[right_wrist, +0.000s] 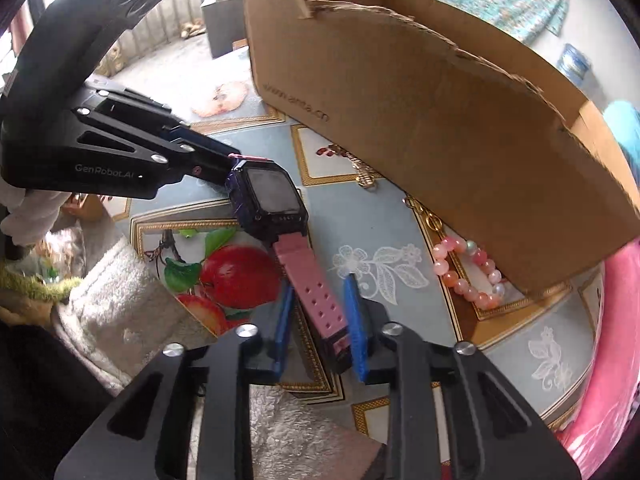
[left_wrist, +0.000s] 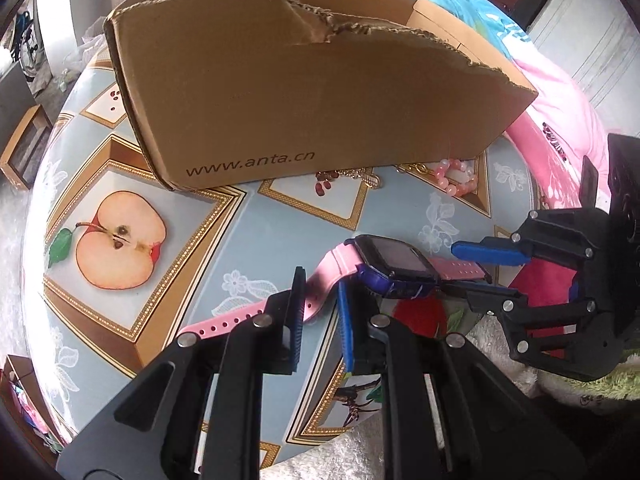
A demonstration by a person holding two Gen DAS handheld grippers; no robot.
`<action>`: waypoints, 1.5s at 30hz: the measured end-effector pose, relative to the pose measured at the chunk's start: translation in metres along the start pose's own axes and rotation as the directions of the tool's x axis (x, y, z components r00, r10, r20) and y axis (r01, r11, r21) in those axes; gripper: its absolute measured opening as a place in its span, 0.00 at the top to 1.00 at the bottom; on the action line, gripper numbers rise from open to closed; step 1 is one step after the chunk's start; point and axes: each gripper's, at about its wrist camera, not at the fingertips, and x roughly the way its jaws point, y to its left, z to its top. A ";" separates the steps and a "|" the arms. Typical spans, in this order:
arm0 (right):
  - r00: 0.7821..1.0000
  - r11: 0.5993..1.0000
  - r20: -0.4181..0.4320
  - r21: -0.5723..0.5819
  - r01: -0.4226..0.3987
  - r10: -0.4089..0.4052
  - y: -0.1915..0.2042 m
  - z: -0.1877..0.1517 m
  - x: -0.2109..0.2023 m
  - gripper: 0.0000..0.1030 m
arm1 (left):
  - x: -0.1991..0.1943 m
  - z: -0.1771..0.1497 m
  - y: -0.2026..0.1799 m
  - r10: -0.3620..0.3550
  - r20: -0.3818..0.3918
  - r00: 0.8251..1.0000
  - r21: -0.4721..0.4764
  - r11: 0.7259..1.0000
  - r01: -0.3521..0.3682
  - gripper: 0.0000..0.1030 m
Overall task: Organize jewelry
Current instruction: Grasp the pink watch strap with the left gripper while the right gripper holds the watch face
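A watch [left_wrist: 394, 262] with a dark purple body and pink straps hangs between my two grippers, over the fruit-print table [left_wrist: 256, 240]. My left gripper [left_wrist: 320, 280] is shut on one pink strap [left_wrist: 240, 318]. In the right wrist view that same left gripper [right_wrist: 234, 160] comes in from the upper left, pinching the strap end beside the watch [right_wrist: 272, 196]. My right gripper [right_wrist: 319, 280] is shut on the other pink strap [right_wrist: 308, 284]; in the left wrist view the right gripper [left_wrist: 450, 268] comes in from the right. A torn cardboard box [left_wrist: 312, 100] stands just behind.
A pink bead bracelet [right_wrist: 468, 276], a gold chain [right_wrist: 364, 172] and dark red beads [right_wrist: 324, 151] lie on the table against the box's [right_wrist: 440, 120] front wall. A fluffy white cloth [right_wrist: 120, 300] lies at the table's near edge. Pink fabric [right_wrist: 612, 360] borders the right side.
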 end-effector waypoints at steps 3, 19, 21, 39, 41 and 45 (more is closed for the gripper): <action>0.999 0.996 0.023 0.089 -0.024 0.022 -0.010 -0.002 -0.003 0.84 | 0.000 0.001 0.007 -0.018 -0.004 1.000 -0.009 1.000 0.018 0.85; 0.990 0.935 0.067 0.326 -0.142 0.127 -0.043 0.007 0.009 0.90 | -0.010 -0.014 -0.013 0.146 -0.010 0.989 0.153 0.978 -0.143 0.79; 0.989 0.931 0.064 0.335 -0.146 0.132 -0.043 0.009 0.014 0.90 | -0.011 -0.017 -0.014 0.165 -0.008 0.986 0.163 0.973 -0.161 0.79; 0.988 0.942 0.127 0.313 -0.122 0.085 -0.030 0.011 -0.009 0.93 | -0.029 -0.021 -0.017 0.201 0.070 0.977 0.145 0.967 -0.209 0.97; 0.987 0.943 0.136 0.309 -0.120 0.081 -0.028 0.011 -0.014 0.94 | -0.033 -0.021 -0.018 0.196 0.077 0.978 0.140 0.969 -0.205 0.98; 0.985 0.946 0.158 0.302 -0.116 0.070 -0.026 0.011 -0.026 0.94 | -0.044 -0.021 -0.023 0.184 0.100 0.978 0.131 0.972 -0.196 0.98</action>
